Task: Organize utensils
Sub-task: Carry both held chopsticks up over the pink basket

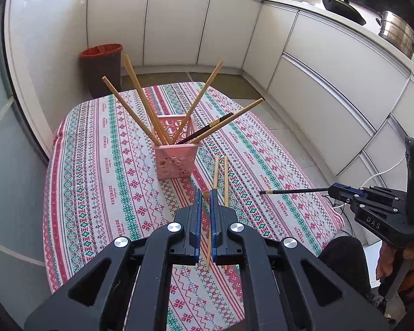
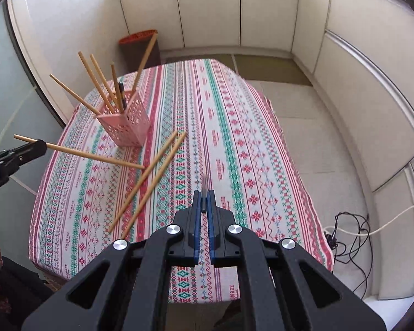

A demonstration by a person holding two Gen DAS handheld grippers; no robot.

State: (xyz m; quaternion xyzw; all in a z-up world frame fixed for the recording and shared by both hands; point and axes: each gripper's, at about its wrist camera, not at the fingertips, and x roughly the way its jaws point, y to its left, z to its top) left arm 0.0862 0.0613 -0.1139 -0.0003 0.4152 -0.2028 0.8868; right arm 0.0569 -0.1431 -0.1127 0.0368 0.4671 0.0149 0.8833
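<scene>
A pink perforated holder [image 1: 175, 161] [image 2: 124, 122] stands on the patterned tablecloth [image 1: 102, 171] with several wooden chopsticks and one black chopstick in it. My left gripper [image 1: 206, 194] is shut on a wooden chopstick [image 2: 96, 156], held above the cloth; only its end shows between the pads in the left wrist view. My right gripper [image 2: 204, 197] is shut on a black chopstick [image 1: 292, 191], held level over the table's right side. Two wooden chopsticks [image 1: 220, 176] [image 2: 149, 182] lie on the cloth in front of the holder.
A dark bin with a red liner [image 1: 102, 66] stands on the floor behind the table. White cabinets run along the back and right. Cables [image 2: 350, 229] lie on the floor at the right. A pan and a steel pot [image 1: 397, 33] sit on the counter.
</scene>
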